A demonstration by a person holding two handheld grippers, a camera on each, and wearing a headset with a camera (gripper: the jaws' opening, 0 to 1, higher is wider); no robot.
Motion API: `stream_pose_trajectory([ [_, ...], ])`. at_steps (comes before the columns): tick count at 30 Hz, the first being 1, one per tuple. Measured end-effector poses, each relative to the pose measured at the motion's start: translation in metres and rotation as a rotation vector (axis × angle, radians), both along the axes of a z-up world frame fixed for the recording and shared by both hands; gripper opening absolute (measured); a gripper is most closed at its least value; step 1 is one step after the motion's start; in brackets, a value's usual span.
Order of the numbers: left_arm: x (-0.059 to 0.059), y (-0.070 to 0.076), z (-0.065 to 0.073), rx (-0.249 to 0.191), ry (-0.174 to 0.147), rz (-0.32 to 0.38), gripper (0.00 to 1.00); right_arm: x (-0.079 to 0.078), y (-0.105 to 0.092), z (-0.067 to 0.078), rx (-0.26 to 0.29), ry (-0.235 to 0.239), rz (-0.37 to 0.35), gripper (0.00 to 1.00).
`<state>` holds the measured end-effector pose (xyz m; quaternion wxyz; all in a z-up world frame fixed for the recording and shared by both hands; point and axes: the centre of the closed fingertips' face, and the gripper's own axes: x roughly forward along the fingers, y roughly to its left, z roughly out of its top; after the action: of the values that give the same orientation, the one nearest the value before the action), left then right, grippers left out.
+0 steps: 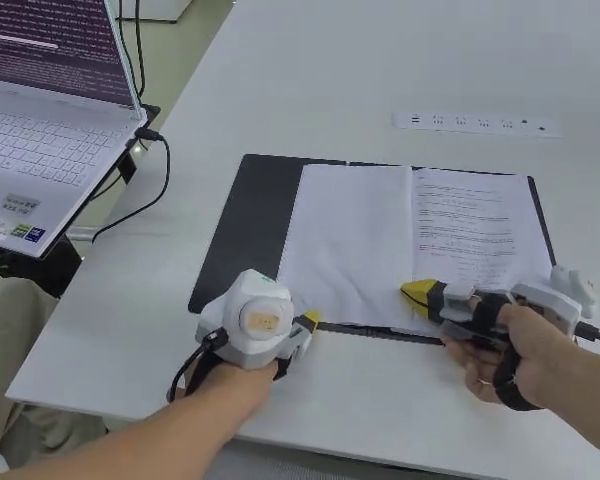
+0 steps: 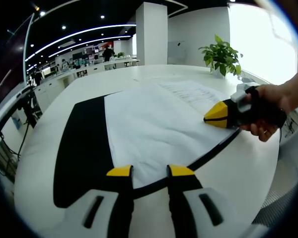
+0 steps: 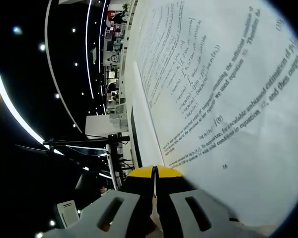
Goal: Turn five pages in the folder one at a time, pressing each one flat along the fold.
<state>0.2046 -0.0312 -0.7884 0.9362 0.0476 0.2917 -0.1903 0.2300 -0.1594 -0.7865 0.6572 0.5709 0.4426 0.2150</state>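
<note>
Folder [image 1: 250, 220] lies open, fold [image 1: 412, 230] running away from person.

Left of the open black folder [image 1: 242, 225], your white laptop [image 1: 40, 150] is cut by the frame edge. The folder's printed white page [image 1: 470, 225] has text too small to read.
</note>
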Motion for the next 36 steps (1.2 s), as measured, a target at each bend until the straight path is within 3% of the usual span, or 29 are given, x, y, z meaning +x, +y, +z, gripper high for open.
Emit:
stream_pose_trajectory([
  [22,0.000,0.000,0.000,-0.005,-0.004,0.003,0.25,-0.054,0.001,0.001,0.006,0.036,0.019,0.00],
  [24,0.000,0.000,0.000,-0.004,-0.003,0.002,0.25,-0.063,0.001,-0.002,-0.019,0.044,0.041,0.00],
  [30,0.000,0.000,0.000,-0.008,-0.003,0.006,0.25,-0.075,-0.006,0.009,0.030,0.037,-0.001,0.00],
  [33,0.001,0.001,0.000,-0.018,0.006,0.017,0.25,-0.085,-0.009,0.023,0.043,0.023,-0.006,0.00],
  [34,0.001,0.000,0.000,-0.032,0.012,0.017,0.26,-0.088,-0.011,0.028,0.041,0.016,-0.002,0.00],
  [35,-0.001,-0.006,0.002,-0.082,0.021,0.008,0.31,-0.092,-0.014,0.033,0.017,-0.002,-0.003,0.00],
  [36,-0.002,-0.006,0.003,-0.086,0.023,0.005,0.34,-0.093,-0.017,0.034,0.001,-0.012,-0.005,0.00],
])
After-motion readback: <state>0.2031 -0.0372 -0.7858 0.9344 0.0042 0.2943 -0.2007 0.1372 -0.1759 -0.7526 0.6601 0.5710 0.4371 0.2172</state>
